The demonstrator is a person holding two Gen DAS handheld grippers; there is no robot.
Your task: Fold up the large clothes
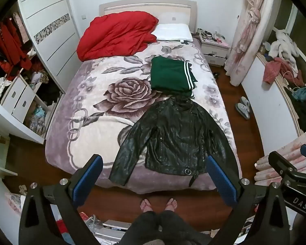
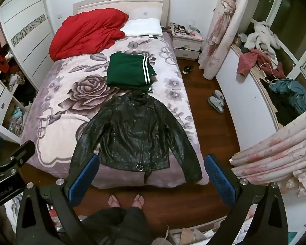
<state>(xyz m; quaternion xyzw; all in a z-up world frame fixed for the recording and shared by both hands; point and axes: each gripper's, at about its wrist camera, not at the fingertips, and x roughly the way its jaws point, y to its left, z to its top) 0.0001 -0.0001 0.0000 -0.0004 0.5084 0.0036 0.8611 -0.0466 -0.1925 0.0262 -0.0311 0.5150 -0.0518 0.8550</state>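
A black leather jacket (image 1: 173, 134) lies spread flat, front up, sleeves out, at the foot of the bed (image 1: 91, 110); it also shows in the right wrist view (image 2: 134, 134). Behind it lies a folded green garment with white stripes (image 1: 171, 75), also in the right wrist view (image 2: 130, 71). My left gripper (image 1: 154, 175) is open and empty, held high above the bed's foot edge. My right gripper (image 2: 151, 175) is open and empty, also high above the jacket's hem. Each gripper shows at the edge of the other's view.
A red quilt (image 1: 116, 36) and a white pillow (image 1: 173, 31) lie at the bed's head. A wardrobe (image 1: 49, 32) stands left, a nightstand (image 1: 214, 47) and curtain (image 1: 246, 30) right. Slippers (image 1: 243, 107) lie on the wood floor. The person's bare feet (image 1: 158, 204) stand at the bed's foot.
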